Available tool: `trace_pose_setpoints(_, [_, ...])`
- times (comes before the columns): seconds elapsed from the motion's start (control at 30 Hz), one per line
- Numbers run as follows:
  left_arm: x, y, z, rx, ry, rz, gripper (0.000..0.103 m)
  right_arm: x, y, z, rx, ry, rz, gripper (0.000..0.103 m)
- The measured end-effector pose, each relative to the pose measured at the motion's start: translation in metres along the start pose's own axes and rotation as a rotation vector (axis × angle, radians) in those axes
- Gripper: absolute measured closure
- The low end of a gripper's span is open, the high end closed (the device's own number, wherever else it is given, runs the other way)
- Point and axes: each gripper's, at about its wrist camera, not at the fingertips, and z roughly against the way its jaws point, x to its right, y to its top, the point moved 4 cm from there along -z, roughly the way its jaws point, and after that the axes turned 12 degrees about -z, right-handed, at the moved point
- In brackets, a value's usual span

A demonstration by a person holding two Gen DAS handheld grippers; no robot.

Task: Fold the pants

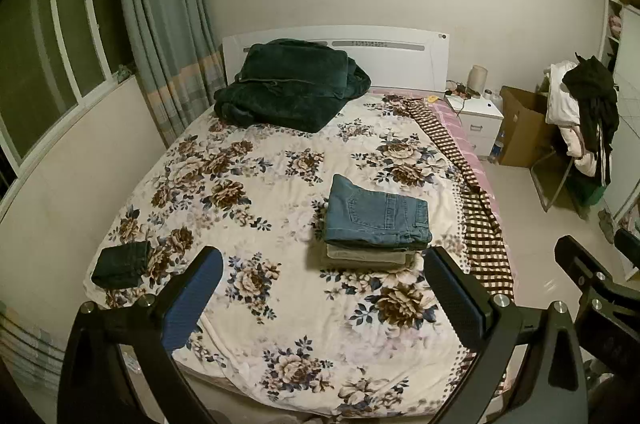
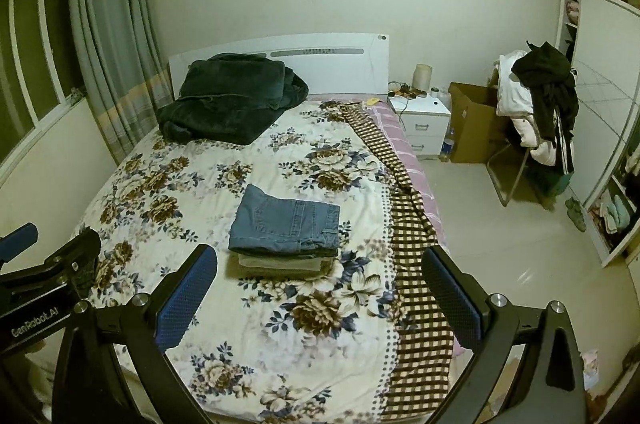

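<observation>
Left wrist view: set above the foot of the bed (image 1: 280,324), facing along its length toward the headboard (image 1: 400,59) and far wall; own jaws frame the lower edge, spread wide; the right gripper (image 1: 600,284) intrudes at the lower right corner

Right wrist view: same height and heading, placed just to the right, taking in more floor and the wardrobe (image 2: 600,103); the left gripper (image 2: 48,264) intrudes at the left edge

Shared by both: floral bedspread, stack of folded pants (image 1: 376,220) (image 2: 286,224) at mid-distance, dark blanket (image 1: 288,83) (image 2: 232,95), curtain, nightstand, clothes-laden chair
</observation>
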Motion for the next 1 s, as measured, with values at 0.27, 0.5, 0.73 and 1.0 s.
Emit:
trace_pose_setpoints(0.27, [0.0006, -0.0025, 0.0023, 0.001, -0.004, -0.004, 0.000, 0.0015, -0.0029, -0.0027, -0.007, -0.001, 0.008, 0.000])
trace_pose_setpoints(0.5, [0.0005, -0.0024, 0.0029, 0.004, -0.009, -0.005, 0.000, 0.0022, -0.0042, -0.0036, 0.005, -0.005, 0.011, 0.000])
trace_pose_setpoints(0.73, [0.0002, -0.0019, 0.0031, 0.003, -0.010, -0.010, 0.000, 0.0011, -0.0039, -0.0026, -0.007, 0.002, 0.015, 0.000])
trace_pose_setpoints(1.0, [-0.0002, 0.0011, 0.0066, 0.002, 0.002, -0.016, 0.000, 0.0007, -0.0064, -0.0011, -0.021, 0.013, 0.016, 0.000])
